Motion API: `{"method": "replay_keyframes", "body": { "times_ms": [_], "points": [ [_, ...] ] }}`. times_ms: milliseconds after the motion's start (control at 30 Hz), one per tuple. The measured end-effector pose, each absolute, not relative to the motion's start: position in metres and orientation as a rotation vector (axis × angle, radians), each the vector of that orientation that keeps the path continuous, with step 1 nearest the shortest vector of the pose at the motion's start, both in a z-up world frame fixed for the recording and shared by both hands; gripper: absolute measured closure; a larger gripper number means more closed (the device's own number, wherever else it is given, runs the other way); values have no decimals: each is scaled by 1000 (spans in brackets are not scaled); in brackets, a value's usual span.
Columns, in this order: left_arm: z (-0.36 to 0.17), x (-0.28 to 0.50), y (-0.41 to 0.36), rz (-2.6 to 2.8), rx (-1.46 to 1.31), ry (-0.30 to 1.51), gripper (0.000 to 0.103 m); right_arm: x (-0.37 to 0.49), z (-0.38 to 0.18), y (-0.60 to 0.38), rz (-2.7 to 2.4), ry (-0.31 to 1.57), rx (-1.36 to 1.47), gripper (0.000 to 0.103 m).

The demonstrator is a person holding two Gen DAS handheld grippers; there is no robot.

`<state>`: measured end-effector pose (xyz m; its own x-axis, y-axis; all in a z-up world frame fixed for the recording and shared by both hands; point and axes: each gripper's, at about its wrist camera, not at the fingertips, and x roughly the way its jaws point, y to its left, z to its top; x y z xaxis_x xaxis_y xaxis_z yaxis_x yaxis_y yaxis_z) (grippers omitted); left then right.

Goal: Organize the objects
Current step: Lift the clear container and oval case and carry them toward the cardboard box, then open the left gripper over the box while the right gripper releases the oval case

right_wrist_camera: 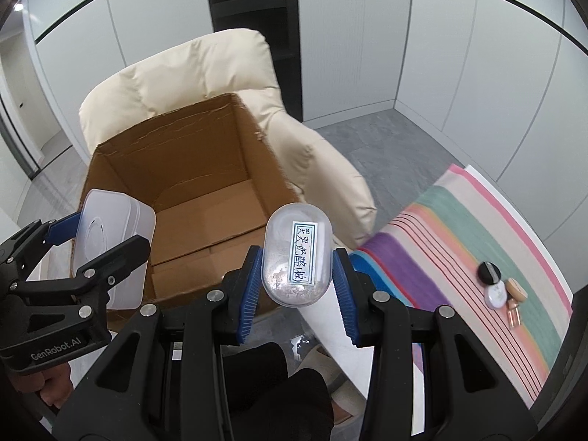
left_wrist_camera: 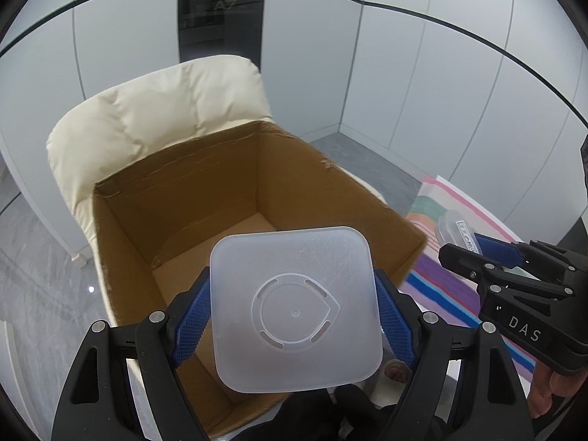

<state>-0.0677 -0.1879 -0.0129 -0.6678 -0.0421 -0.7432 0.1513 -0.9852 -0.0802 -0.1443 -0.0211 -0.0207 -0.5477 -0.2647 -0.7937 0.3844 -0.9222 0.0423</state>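
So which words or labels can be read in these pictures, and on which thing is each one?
"DAS": on the right gripper body.
"GenRobot.AI": on the left gripper body.
"A7": on the dark panel behind the chair.
Handwritten label on the oval container: too unclear to read with certainty.

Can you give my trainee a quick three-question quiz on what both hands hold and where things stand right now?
1. True or false: the cardboard box sits on the striped cloth.
2. Which gripper holds the square translucent container: A) left gripper, B) right gripper?
3. Fill in: the oval clear container carries a white ____ with handwriting.

Key
1. False; the box rests on the cream armchair, beside the cloth.
2. A; its blue fingers press the container's sides.
3. Label.
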Motion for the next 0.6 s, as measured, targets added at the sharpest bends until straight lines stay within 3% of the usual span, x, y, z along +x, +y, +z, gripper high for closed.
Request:
{"method": "replay_keyframes", "body": {
  "times_ms": [300, 367, 400, 600],
  "points": [
    [-20, -60, -213, -2746, 1198, 218, 19, -146, -24, -60, -2417, 238, 1217, 63],
    [-17, -60, -218, -2730, 1171, 196, 11, -145, -25, -69, -2407, 244, 1215, 63],
    [-15, -57, -223, -2711, 1142, 182, 2, -145, -26, -72, -2402, 247, 1214, 63],
    [-12, -44, -242, -2653, 1121, 202, 0, -145, -30, -94, -2371, 274, 1217, 63]
  ]
}}
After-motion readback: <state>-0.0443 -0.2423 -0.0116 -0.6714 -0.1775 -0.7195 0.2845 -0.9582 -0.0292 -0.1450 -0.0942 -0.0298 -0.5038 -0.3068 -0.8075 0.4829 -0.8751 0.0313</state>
